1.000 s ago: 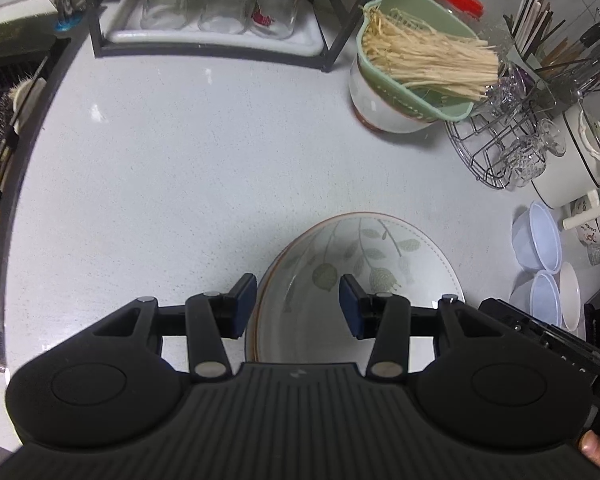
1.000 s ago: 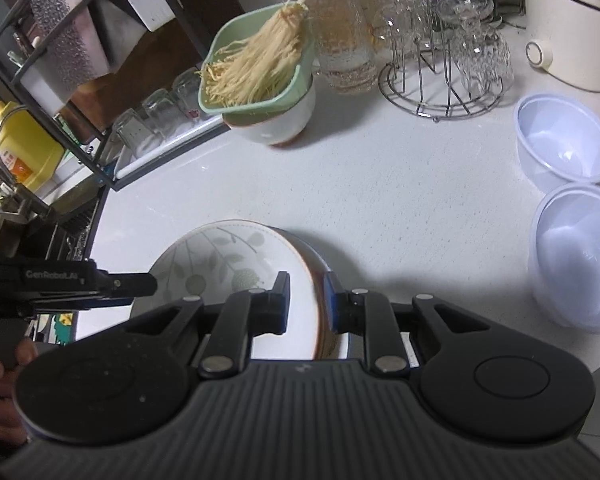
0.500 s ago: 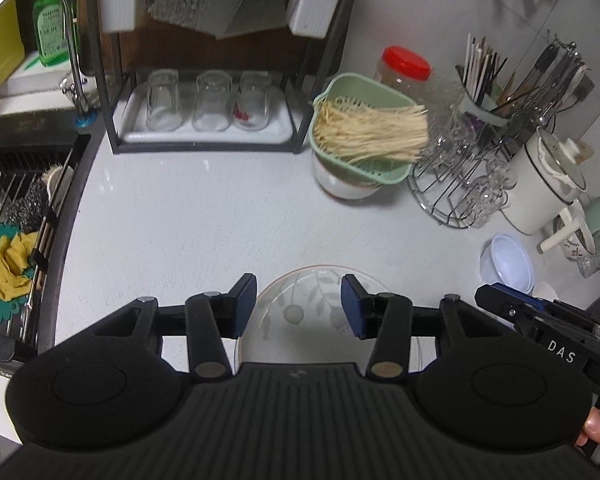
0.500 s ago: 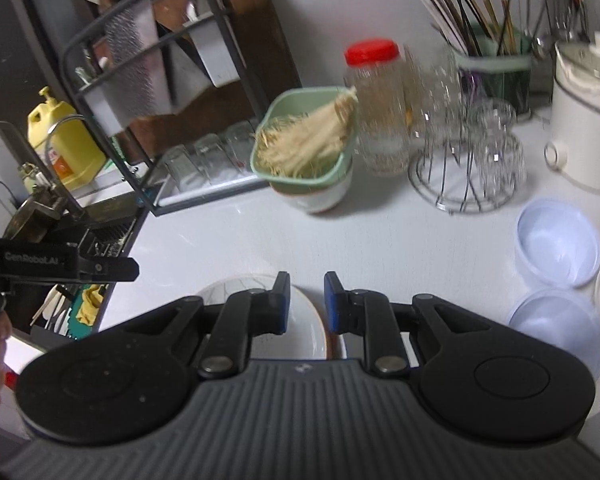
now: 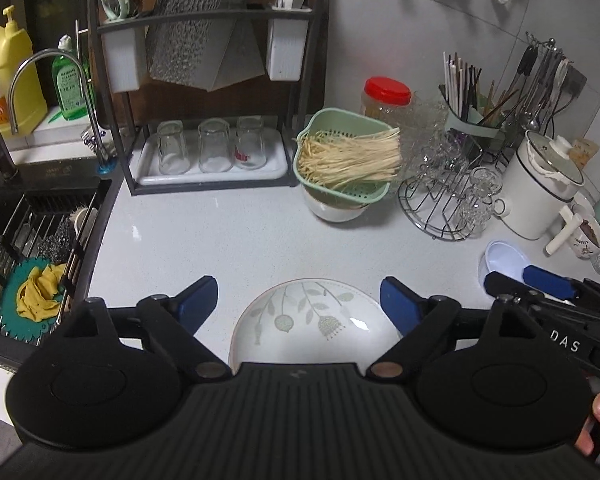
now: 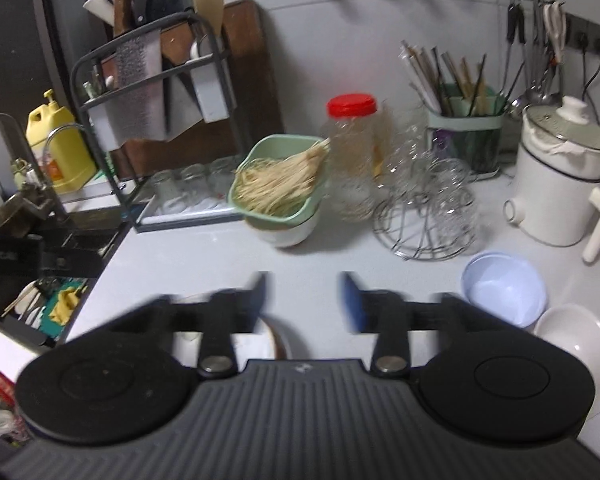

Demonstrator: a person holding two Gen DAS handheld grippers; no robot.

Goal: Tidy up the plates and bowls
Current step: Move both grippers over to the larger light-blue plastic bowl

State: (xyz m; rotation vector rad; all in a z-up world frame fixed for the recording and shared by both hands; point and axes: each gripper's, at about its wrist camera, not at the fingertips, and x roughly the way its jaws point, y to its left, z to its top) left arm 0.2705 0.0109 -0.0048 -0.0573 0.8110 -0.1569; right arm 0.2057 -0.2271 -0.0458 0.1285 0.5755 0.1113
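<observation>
- Standing wide apart, the jaws of the left hand-held gripper (image 5: 299,302) have just been opening; nothing is clamped, and the leaf-patterned plate (image 5: 314,322) is seen below and between them, lying flat on the white desk (image 5: 220,240).
- The jaws of the right hand-held gripper (image 6: 305,300) are also parted, having just been opening, with only bare desk seen between the blurred blue pads (image 6: 354,300); the plate's brown rim (image 6: 278,338) is glimpsed just under the left finger.
- A pale blue bowl (image 6: 504,286) and a white bowl (image 6: 574,332) are set side by side on the desk to the right of the right hand-held gripper.
- Farther back, a green strainer of noodles (image 5: 346,160) is stacked on a white bowl, beside a red-lidded jar (image 5: 386,98) and a wire glass rack (image 5: 448,204).
- Upturned glasses (image 5: 212,146) are kept on a tray under the black rack.
</observation>
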